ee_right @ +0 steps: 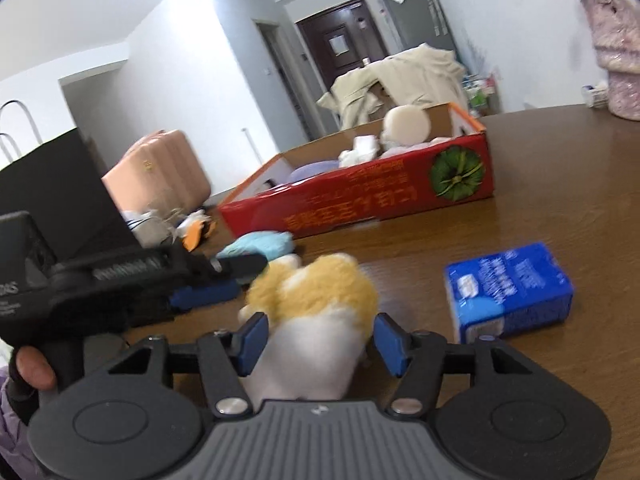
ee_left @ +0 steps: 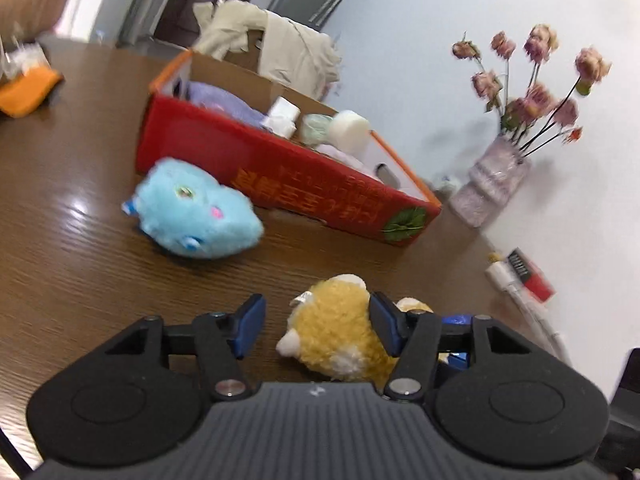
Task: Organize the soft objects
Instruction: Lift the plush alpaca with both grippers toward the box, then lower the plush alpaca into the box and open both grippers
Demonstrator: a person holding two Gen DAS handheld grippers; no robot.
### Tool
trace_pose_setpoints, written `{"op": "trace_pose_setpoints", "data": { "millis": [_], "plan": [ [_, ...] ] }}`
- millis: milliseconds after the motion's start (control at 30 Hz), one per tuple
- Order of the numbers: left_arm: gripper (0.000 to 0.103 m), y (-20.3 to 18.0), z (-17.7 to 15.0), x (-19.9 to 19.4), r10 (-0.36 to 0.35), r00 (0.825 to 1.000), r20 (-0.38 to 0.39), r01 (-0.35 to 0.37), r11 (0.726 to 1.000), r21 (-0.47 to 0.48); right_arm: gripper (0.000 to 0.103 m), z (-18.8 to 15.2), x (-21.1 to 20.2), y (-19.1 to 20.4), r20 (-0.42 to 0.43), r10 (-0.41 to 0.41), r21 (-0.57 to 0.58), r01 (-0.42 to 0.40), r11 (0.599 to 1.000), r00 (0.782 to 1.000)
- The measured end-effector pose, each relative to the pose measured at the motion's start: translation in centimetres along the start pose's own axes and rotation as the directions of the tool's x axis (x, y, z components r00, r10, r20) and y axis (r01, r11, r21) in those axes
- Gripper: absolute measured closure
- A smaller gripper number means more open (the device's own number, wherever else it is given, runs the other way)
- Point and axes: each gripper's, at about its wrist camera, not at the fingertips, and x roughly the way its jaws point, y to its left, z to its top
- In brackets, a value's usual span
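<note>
A yellow-and-white plush toy lies on the brown table between the jaws of both grippers. My left gripper is open; its right pad touches the plush and its left pad stands apart. My right gripper is open around the plush's white end, pads close on both sides. The left gripper also shows in the right wrist view, at the plush's left. A light blue plush lies in front of the red cardboard box, which holds several soft things.
A blue tissue pack lies right of the plush. A vase of dried roses stands by the wall, with a white cable and a red item near it. An orange thing sits far left. A beige coat hangs behind the box.
</note>
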Motion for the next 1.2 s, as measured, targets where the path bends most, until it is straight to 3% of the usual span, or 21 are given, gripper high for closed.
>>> {"op": "trace_pose_setpoints", "data": {
  "millis": [67,200,300,367,533,633,767,933,1067,1200],
  "plan": [
    [0.051,0.7,-0.1,0.0,-0.048,0.999,-0.013,0.048,0.998,-0.037,0.048,0.4,0.0,-0.9,-0.002,-0.009,0.019,0.009,1.0,1.0],
    [0.048,0.8,-0.4,-0.4,-0.061,0.998,-0.007,0.061,0.997,-0.051,0.048,0.9,0.4,-2.4,-0.01,0.004,0.061,-0.004,0.998,1.0],
    [0.05,0.5,-0.8,0.0,-0.073,0.996,-0.052,0.071,0.997,-0.045,0.053,1.1,1.2,-3.0,-0.028,0.042,0.08,-0.04,0.996,0.999],
    [0.056,0.1,-1.0,-0.2,-0.055,0.998,-0.04,0.054,0.998,-0.027,0.064,1.2,1.5,-3.3,-0.034,0.084,0.107,-0.08,0.991,0.996],
    [0.061,-0.2,-0.2,-0.9,-0.064,0.998,-0.024,0.063,0.997,-0.052,0.066,1.2,1.5,-3.2,-0.032,0.084,0.114,-0.08,0.99,0.996],
    [0.061,-2.0,1.6,-1.9,-0.073,0.997,0.031,0.073,0.997,-0.002,0.066,2.1,0.9,-2.8,-0.016,0.09,0.123,-0.087,0.989,0.996],
    [0.061,-3.9,6.7,-1.9,-0.08,0.991,0.111,0.071,0.994,0.083,0.066,6.0,-0.3,-1.4,0.067,0.085,0.044,-0.088,0.995,0.994],
    [0.061,-3.9,15.6,2.0,-0.042,0.987,0.154,0.024,0.993,0.116,0.066,15.1,3.4,-0.8,0.091,0.109,-0.06,-0.104,0.993,0.99],
    [0.061,-0.6,19.3,7.6,0.025,0.998,0.061,-0.025,1.0,0.001,0.066,21.0,10.0,-1.6,0.006,0.11,-0.056,-0.109,0.992,0.994],
    [0.061,1.4,18.8,11.4,0.101,0.995,-0.004,-0.101,0.995,0.022,0.066,22.1,16.2,-2.7,-0.094,0.055,-0.06,-0.061,0.996,0.994]
  ]
}}
